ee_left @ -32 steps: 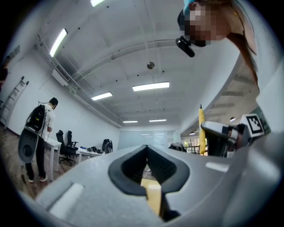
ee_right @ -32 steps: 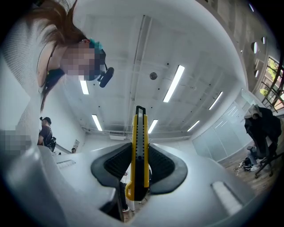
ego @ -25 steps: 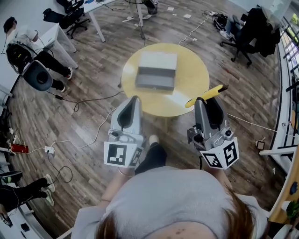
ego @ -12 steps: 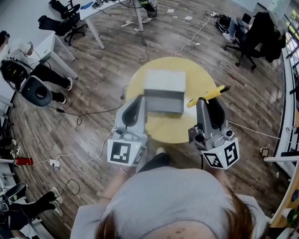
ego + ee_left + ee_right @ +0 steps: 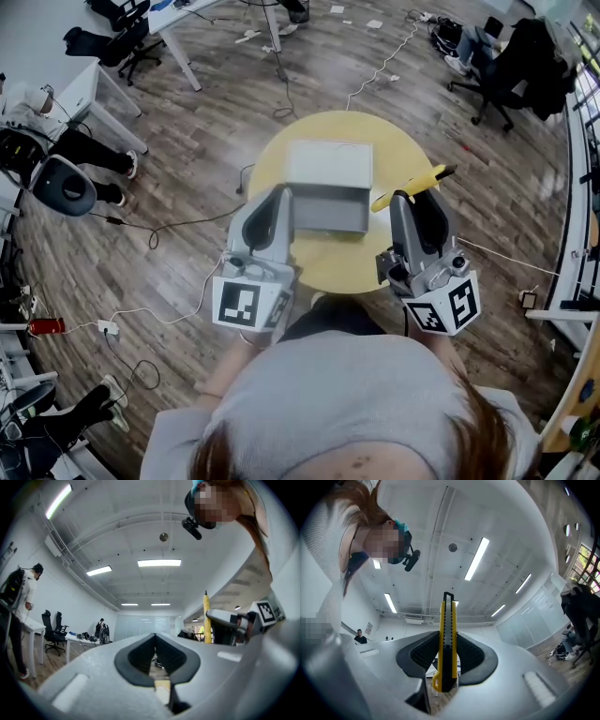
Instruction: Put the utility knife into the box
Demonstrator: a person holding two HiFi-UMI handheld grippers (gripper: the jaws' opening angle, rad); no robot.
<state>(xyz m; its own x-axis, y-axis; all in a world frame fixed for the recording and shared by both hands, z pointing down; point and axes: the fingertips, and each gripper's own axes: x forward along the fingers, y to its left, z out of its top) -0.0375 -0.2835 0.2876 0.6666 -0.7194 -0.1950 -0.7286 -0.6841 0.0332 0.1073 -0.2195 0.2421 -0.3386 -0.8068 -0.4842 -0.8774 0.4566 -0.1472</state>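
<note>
yellow table point(image 5: 398, 155) below; right gripper point(image 5: 415, 199) upturned, clamps utility knife point(image 5: 448, 620)

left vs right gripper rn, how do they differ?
The left gripper has its jaws together with nothing between them; the right gripper is shut on the yellow utility knife. In the head view the left gripper's tip sits at the grey box's near left corner; the right gripper is off the box's right side. Shared: same grey build, marker cube on each.
</note>
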